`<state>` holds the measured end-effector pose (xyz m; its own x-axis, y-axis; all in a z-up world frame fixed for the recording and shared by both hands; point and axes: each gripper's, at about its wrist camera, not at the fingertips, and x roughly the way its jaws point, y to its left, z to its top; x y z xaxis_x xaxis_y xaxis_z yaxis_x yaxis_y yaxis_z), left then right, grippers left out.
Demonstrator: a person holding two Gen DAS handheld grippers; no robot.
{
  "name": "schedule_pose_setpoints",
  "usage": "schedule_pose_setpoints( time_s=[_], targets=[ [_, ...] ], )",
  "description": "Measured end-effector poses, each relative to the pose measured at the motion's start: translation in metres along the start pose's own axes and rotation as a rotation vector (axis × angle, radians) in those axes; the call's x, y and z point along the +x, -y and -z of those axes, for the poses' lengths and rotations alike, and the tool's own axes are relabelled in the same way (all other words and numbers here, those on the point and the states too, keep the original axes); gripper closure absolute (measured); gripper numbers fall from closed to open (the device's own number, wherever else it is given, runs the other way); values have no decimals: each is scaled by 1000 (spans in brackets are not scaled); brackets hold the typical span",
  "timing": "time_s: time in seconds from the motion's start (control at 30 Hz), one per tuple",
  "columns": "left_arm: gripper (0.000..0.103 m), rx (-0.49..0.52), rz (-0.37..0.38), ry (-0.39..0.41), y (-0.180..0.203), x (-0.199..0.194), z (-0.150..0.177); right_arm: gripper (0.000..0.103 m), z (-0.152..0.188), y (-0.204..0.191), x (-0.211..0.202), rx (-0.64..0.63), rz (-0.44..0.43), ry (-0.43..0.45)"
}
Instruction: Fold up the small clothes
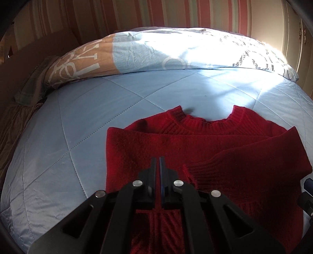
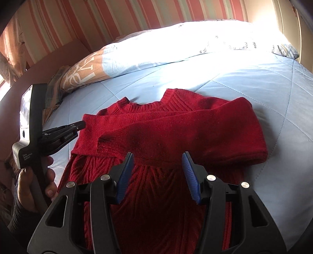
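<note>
A small red knit sweater (image 1: 148, 148) lies flat on the light blue quilted bed (image 1: 64, 140), collar away from me, both sleeves folded across its chest. My left gripper (image 1: 158, 159) is shut, with nothing visible between its fingers, and hovers over the folded left sleeve. In the right wrist view the sweater (image 2: 176, 129) fills the middle, and my left gripper (image 2: 83, 123) touches its left edge. My right gripper (image 2: 158, 155) is open and empty, above the sweater's ribbed lower body, just below the folded sleeves.
A folded blue and tan duvet (image 1: 156, 50) lies across the far side of the bed. A striped pink wall (image 1: 137, 13) stands behind it. Brown and plaid bedding (image 1: 29, 88) bunches at the left edge. A hand (image 2: 29, 181) holds the left gripper's handle.
</note>
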<state>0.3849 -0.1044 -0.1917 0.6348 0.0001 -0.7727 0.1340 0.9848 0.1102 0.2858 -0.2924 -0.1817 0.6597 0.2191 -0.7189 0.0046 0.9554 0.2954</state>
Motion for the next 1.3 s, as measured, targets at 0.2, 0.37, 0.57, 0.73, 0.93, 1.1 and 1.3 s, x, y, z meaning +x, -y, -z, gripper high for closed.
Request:
schedule_pose_setpoints(
  time_s=[0.2, 0.37, 0.57, 0.73, 0.93, 1.1, 1.3],
  targets=[
    [100, -36, 32, -53, -17, 11, 21, 51, 1, -14, 8, -28, 29, 1],
    [96, -84, 148, -90, -6, 13, 31, 51, 4, -6, 3, -22, 47, 7],
    [35, -157, 265, -51, 0, 8, 29, 51, 10, 7, -8, 4, 57, 24],
    [32, -222, 356, -94, 2, 16, 26, 51, 15, 14, -8, 27, 53, 19],
    [40, -236, 409, -66, 2, 3, 26, 51, 17, 17, -12, 30, 53, 21],
    [39, -283, 478, -69, -1, 1, 26, 51, 17, 15, -11, 20, 60, 18],
    [33, -275, 482, -95, 12, 10, 28, 51, 19, 12, -8, 19, 59, 8]
  ],
)
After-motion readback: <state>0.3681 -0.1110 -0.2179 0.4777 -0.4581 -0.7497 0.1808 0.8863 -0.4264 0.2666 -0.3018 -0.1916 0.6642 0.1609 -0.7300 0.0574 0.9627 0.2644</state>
